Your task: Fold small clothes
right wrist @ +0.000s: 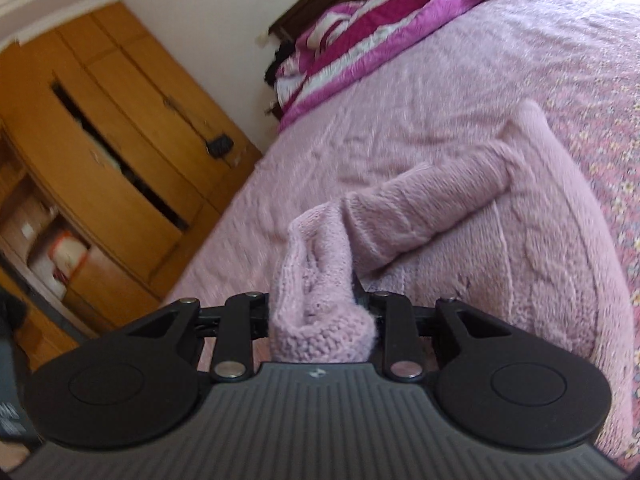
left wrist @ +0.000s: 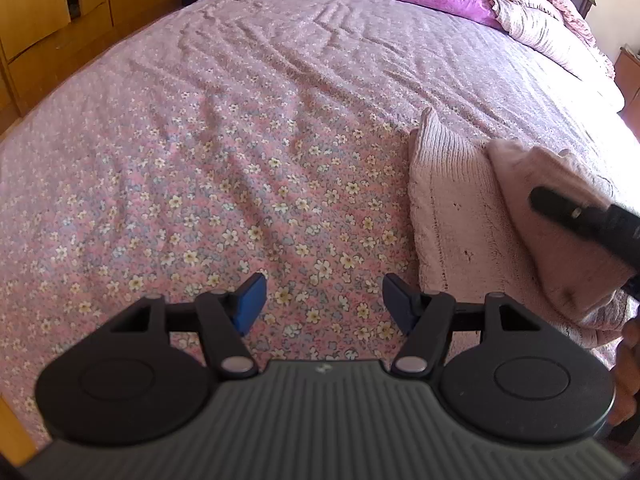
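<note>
Right hand-held gripper (right wrist: 320,312): clamped narrow on a bunched sleeve cuff (right wrist: 320,320) of the pink knit sweater (right wrist: 520,264), cuff wedged between the jaws and spilling back toward the body. Sleeve (right wrist: 420,208) stretched ahead and to the right of the jaws, joined to the sweater body, which lies flat on the bed (right wrist: 400,120) beside and beyond the right finger. Left hand-held gripper (left wrist: 324,304): jaws standing moderately wide, nothing between the blue pads (left wrist: 250,304), hovering over bare floral bedspread (left wrist: 200,200); sweater just to its right, clear of the right pad. Risks, as judged: thick loose knit slipping out of the clamp under a sideways pull, dropping the sleeve short of its fold; dragging the whole sweater body across the cover, since nothing pins it; sleeve twisting and landing rumpled; the two tools meeting over the sweater, being close together there. Room: wide stretch of bedspread ahead and left of the left tool, wrinkled but unoccupied. Folded magenta quilt (right wrist: 340,40) and pillows (left wrist: 540,20) far ahead at the headboard, well apart. Wooden wardrobe (right wrist: 120,120) off to the left beyond the bed edge. Near bed edge close beneath both tools, little margin for cloth there.
</note>
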`<state>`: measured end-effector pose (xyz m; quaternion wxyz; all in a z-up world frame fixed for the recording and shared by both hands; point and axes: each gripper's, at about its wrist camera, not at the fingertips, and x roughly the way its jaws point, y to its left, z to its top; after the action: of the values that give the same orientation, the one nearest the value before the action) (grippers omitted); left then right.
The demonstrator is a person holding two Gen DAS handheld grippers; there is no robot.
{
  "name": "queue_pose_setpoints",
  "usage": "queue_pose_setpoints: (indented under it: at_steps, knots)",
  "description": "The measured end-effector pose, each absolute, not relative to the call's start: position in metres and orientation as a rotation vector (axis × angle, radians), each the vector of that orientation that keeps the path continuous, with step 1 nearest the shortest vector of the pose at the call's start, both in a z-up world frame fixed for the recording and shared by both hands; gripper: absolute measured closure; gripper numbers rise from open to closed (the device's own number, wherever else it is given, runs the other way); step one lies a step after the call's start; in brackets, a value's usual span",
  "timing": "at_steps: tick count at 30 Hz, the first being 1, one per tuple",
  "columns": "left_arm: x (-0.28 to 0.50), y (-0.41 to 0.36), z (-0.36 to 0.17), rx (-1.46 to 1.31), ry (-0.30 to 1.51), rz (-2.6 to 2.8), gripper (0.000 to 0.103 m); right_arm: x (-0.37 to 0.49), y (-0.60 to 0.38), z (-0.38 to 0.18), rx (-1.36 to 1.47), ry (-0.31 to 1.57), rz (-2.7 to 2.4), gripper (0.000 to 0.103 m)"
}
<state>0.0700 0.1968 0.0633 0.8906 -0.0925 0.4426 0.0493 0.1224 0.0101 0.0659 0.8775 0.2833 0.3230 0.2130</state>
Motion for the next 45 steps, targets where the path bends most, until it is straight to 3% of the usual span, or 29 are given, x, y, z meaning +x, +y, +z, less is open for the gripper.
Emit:
queue_pose_setpoints:
  at_steps: [2, 7, 9, 21, 41, 42, 43, 45]
  knots:
    - [0.069, 0.196, 0.063, -0.193, 0.921, 0.101, 0.037, 0.119, 0.015, 0.063, 0.559, 0.676, 0.437, 0.069]
    - [0.067, 0.193, 0.061, -0.199, 0.913, 0.101, 0.037, 0.111, 0.031, 0.072, 0.462, 0.680, 0.466, 0.039]
    - [0.066, 0.192, 0.060, -0.211, 0.906, 0.104, 0.037, 0.104, 0.031, 0.079, 0.446, 0.679, 0.496, 0.037]
    - [0.071, 0.166, 0.089, -0.195, 0.806, 0.012, 0.037, 0.047, -0.038, 0.116, 0.475, 0.571, 0.467, 0.027]
    - [0.122, 0.048, 0.075, 0.068, 0.697, -0.225, 0.039, 0.039, -0.135, 0.063, 0.664, 0.653, 0.227, 0.026]
    - [0.124, 0.044, 0.072, 0.078, 0.686, -0.226, 0.048, 0.040, -0.136, 0.061, 0.667, 0.656, 0.227, 0.026]
    - [0.126, 0.041, 0.070, 0.083, 0.676, -0.229, 0.066, 0.042, -0.135, 0.059, 0.670, 0.658, 0.227, 0.026]
    - [0.132, 0.039, 0.067, 0.078, 0.675, -0.212, 0.090, 0.044, -0.134, 0.056, 0.674, 0.660, 0.227, 0.026]
